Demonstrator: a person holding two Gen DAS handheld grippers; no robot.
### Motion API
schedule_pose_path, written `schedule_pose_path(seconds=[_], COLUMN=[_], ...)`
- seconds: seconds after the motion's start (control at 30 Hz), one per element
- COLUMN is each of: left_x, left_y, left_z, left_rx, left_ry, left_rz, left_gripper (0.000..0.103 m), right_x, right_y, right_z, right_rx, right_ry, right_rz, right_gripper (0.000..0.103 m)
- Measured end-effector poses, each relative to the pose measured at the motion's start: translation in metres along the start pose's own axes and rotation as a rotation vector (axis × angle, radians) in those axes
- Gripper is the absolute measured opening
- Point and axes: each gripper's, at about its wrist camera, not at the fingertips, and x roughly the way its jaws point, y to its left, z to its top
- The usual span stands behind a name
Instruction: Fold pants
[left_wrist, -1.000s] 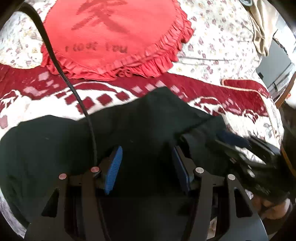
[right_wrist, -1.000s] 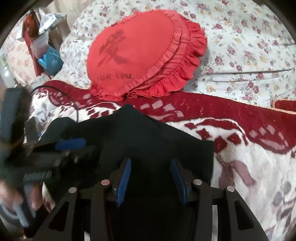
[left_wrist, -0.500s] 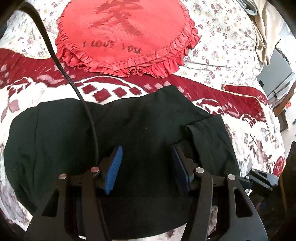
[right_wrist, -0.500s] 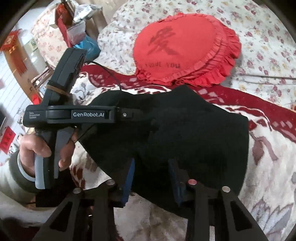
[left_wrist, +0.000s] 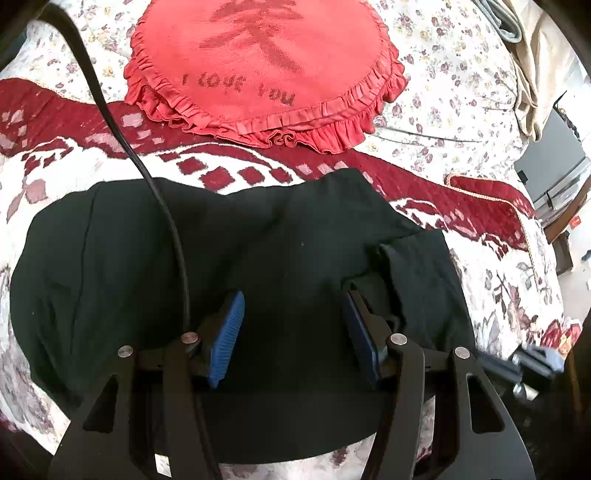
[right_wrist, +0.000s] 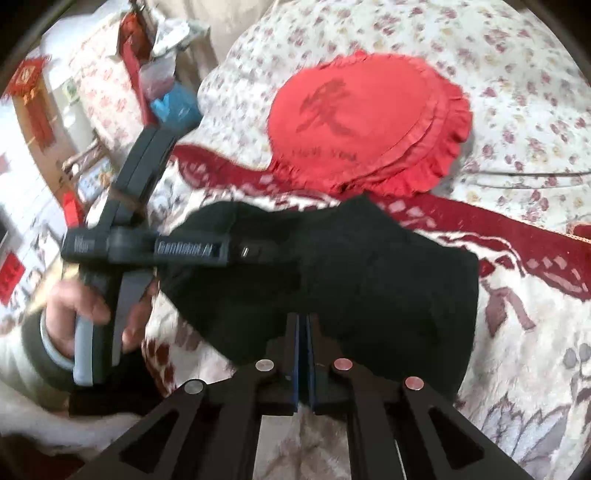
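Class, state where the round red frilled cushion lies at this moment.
In both wrist views the red cushion lies on the floral bedspread, just beyond the black pants, its frill overlapping the dark red patterned blanket.

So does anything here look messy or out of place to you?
Only small things. The black pants lie in a lumpy bundle, with one flap bunched up by the left gripper. A black cable trails across them. The right gripper is shut at their near edge. Nothing looks damaged.
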Motion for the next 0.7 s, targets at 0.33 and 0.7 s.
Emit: schedule_pose_path(seconds=[0.33,0.7], left_x=[-0.006,-0.004], left_y=[-0.005,0.000], left_z=[-0.016,-0.016], left_rx=[0.014,-0.001], left_ry=[-0.015,-0.019], left_rz=[0.062,0.077], left_gripper=[0.055,0.062], right_x=[0.032,0.071], right_y=[-0.024,-0.013], right_z=[0.009,0.011], right_rx=[0.080,0.048], right_ry=[0.047,0.093], right_rz=[-0.115,-0.106], right_gripper=[0.016,0.037])
